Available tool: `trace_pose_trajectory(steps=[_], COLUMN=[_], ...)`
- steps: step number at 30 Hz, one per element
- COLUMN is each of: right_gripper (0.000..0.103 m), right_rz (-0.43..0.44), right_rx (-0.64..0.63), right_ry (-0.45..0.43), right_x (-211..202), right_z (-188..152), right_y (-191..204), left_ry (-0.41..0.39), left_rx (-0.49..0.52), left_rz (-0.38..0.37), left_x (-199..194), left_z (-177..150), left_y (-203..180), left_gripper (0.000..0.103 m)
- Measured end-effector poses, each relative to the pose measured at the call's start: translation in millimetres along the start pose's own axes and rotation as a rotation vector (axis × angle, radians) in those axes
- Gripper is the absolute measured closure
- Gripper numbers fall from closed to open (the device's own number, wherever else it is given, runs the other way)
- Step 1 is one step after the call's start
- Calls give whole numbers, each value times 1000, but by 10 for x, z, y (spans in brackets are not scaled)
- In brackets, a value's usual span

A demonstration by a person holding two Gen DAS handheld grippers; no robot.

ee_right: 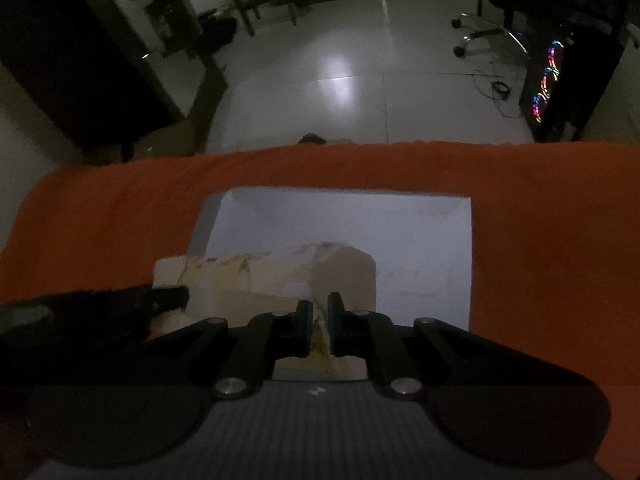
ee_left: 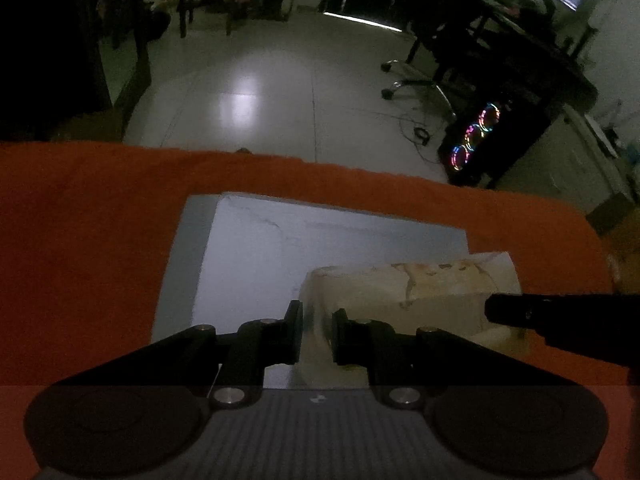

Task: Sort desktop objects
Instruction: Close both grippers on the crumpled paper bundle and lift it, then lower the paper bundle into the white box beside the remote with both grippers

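- Holding item: one cream paper packet [ee_left: 404, 292], crumpled, with brownish markings, slung between my two grippers above a shallow white box [ee_left: 256, 248]. What the packet contains cannot be told in this dim light.
- Position: its left end sits between my left gripper [ee_left: 317, 334] fingers; the body runs off to the right, where my right gripper [ee_right: 319, 330] has the other end.
- Left gripper: narrowed to a small gap, fingers closed on the packet's pale edge; I judge the hold light, more a pinch of a fold than a full bite.
- Right gripper: nearly shut, pads pressed on a thin crease of the packet, firm by the look of it.
- Handling note: I judge the step to be lowering the packet into the box. Both ends should go down level, and release should wait until it rests on the box floor, or the thin paper may tear or slip from the lighter pinch.
- Beneath and ahead of both grippers: box, seemingly with nothing else in it.
- Around the box: orange cloth [ee_right: 540, 240] covering the work surface.
- Beyond the cloth's far edge: tiled floor [ee_left: 248, 92].
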State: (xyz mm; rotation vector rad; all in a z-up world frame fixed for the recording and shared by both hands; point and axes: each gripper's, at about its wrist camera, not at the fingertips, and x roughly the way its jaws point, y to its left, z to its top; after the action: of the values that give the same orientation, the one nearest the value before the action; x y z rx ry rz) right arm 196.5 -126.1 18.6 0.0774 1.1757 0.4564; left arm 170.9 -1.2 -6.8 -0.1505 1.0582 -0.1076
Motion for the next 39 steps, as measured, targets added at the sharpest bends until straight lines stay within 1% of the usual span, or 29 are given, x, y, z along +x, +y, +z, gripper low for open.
trace_pose_trajectory(steps=[5, 8, 11, 16, 22, 27, 30, 39], right_gripper=[94, 94, 94, 95, 95, 95, 95, 95], right_rz=[19, 17, 36, 45, 60, 33, 31, 29], right_rx=[-54, -71, -77, -69, -51, -61, -59, -76], right_ry=[24, 34, 67, 142, 275, 305, 309, 311], right_x=[-240, -343, -378, -255, 44, 213, 277, 313], right_z=[-329, -561, -794, -1200, -1708, -1896, -1967, -2008], right_y=[112, 140, 105, 23, -20, -49, -87, -81], left_ry=[5, 18, 47, 117, 198, 245, 245, 245], left_rx=[85, 106, 116, 155, 195, 218, 225, 236], left_rz=[7, -3, -20, -35, 4, 8, 19, 43], left_x=[-263, -390, -466, -453, -218, -84, -38, 5], left_z=[-273, -502, -757, -1161, -1618, -1871, -1951, -2059], left_y=[-109, -127, -118, -141, -265, -349, -356, -364], left_gripper=[91, 92, 92, 92, 92, 91, 91, 91])
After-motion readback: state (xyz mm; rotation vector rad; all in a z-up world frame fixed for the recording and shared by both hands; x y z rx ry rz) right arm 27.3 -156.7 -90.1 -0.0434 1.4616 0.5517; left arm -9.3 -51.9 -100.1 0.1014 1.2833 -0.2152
